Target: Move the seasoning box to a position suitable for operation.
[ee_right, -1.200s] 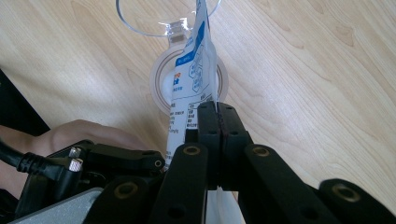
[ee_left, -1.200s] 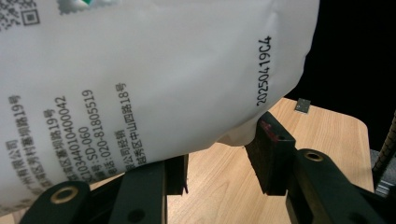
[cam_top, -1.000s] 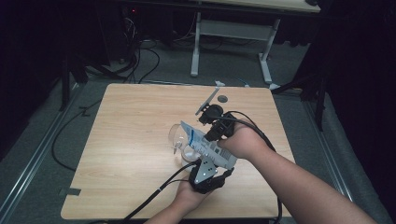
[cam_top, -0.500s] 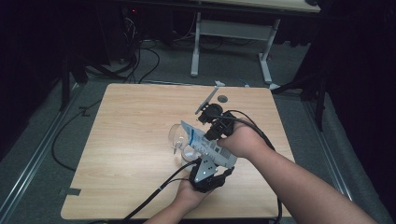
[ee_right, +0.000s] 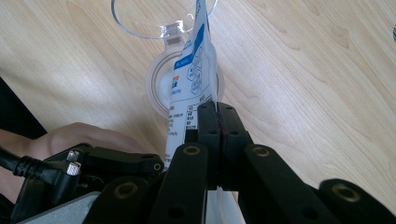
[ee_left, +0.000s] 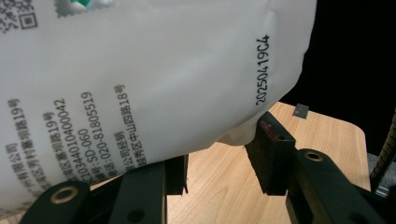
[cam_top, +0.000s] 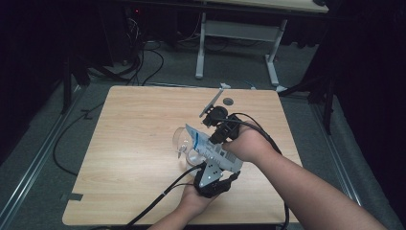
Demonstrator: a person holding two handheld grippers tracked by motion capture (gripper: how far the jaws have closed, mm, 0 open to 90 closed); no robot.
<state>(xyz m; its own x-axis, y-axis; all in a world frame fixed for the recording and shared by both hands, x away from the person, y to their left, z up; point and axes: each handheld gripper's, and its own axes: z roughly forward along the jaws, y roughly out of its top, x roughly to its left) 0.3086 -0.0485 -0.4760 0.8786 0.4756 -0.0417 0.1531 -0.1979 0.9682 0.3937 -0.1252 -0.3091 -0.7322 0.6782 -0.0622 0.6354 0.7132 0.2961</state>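
A white pouch with blue print and black text hangs tilted over a clear round jar near the middle of the wooden table. My right gripper comes from above and is shut on the pouch's edge. Below it in the right gripper view are the jar's mouth and its open flip lid. My left gripper reaches in from the near side. In its own view the pouch's fat lower end sits between its half-closed jaws and touches both tips.
A small dark disc and a small grey piece lie near the table's far edge. A dark square tag lies by a table corner. Cables trail off the near edge. Another table's legs stand behind.
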